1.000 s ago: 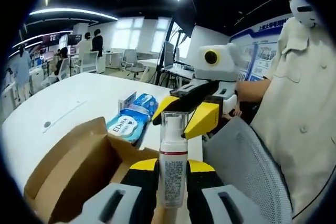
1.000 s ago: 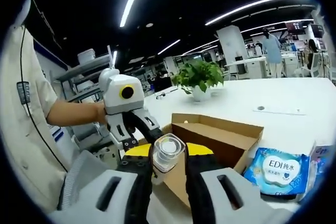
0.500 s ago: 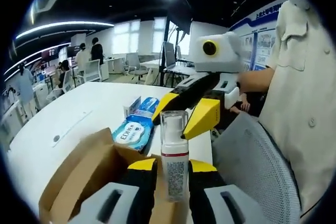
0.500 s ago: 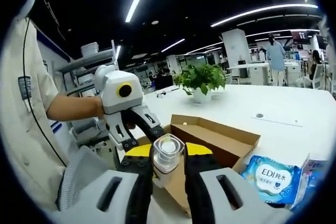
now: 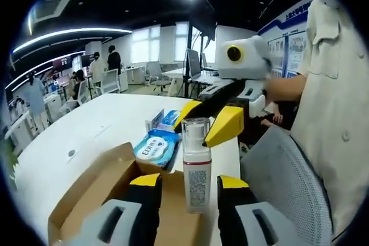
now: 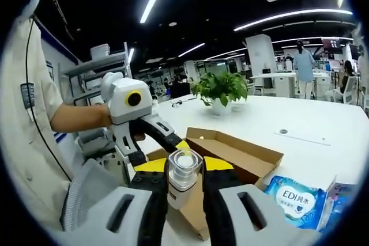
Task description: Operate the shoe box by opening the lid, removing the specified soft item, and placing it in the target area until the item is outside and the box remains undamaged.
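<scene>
Between the jaws of our right hand-held gripper (image 6: 180, 197) stands a pump bottle (image 6: 182, 178), pinched by its body with the clear cap toward the camera; we judge the grip is kept low so the bottle clears the box upright. Our left hand-held gripper (image 5: 188, 191) has its jaws spread on either side of the same bottle, with gaps showing, so it grips nothing. Just below lies the cardboard shoe box (image 5: 95, 191), lid open, inside not visible from here. Beyond it on the white bench (image 5: 75, 128) rest a blue wipes pack (image 5: 154, 145) and a small carton (image 5: 155, 120), which crowd the nearest free spot. A mesh chair back (image 5: 285, 185) stands beside us. Farther off sit a potted plant (image 6: 219, 87) and people at desks.
</scene>
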Demonstrator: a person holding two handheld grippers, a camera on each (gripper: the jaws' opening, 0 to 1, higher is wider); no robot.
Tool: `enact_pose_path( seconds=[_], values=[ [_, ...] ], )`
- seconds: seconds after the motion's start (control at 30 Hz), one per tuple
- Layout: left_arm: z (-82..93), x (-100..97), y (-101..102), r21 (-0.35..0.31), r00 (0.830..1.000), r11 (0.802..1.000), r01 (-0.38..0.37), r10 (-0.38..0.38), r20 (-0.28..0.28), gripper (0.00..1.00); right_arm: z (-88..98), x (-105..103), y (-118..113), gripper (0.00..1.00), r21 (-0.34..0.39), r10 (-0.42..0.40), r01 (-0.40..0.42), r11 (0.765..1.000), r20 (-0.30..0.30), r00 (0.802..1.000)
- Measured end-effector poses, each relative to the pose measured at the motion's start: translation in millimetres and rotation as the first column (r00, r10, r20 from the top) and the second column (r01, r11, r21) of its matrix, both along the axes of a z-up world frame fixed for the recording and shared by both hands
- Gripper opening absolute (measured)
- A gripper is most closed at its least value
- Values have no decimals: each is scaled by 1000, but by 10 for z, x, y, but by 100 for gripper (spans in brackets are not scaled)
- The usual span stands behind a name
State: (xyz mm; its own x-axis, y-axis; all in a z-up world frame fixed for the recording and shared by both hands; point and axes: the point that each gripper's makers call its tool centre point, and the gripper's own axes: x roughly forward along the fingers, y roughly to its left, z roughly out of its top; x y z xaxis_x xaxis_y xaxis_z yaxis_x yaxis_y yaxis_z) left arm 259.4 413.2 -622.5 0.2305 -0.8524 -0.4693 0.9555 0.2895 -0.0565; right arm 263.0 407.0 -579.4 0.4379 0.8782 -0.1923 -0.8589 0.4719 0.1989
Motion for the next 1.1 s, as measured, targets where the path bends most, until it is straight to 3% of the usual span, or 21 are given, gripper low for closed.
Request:
enact_pose_path(
  seconds=[0.6, 1.1],
  values=[
    [35, 85, 325, -20, 987, 986, -163, 163, 0, 61, 135, 181, -205, 19, -23, -8, 9, 1000, 46, 999],
    [89, 121, 675, -25, 951, 951, -308, 309, 17, 77, 266, 566, -491, 19, -86, -15, 25, 996, 125, 992]
  ],
)
